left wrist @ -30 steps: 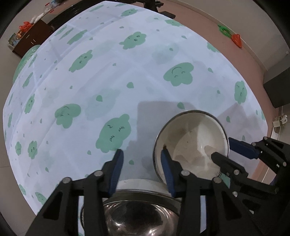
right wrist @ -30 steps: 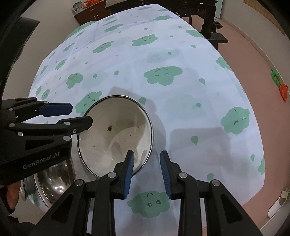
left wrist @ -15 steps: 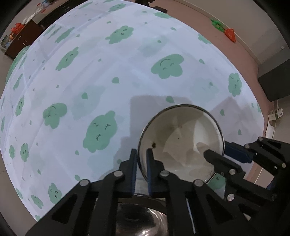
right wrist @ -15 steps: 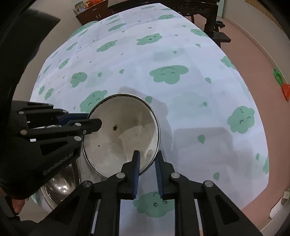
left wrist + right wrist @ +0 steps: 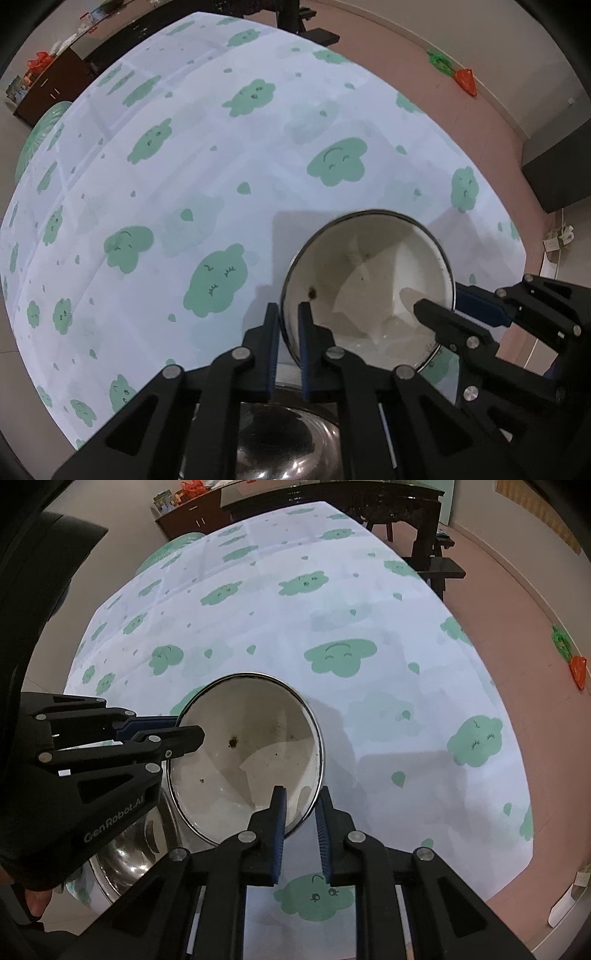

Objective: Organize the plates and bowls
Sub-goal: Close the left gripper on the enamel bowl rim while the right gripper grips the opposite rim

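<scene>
White bowl [image 5: 369,280] is gripped on opposite rims by left gripper [image 5: 287,354] and right gripper [image 5: 300,840], above the tablecloth [image 5: 369,709]; keep both clamps level and lower it evenly into the steel bowl [image 5: 280,446] nearby

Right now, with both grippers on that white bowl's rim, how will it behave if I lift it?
The white bowl looks like rigid enamelled metal, so it should not flex. Its glossy rim may slip between the left gripper and right gripper pads. Pinched at opposite edges, it could pivot and tip toward the steel bowl.
</scene>
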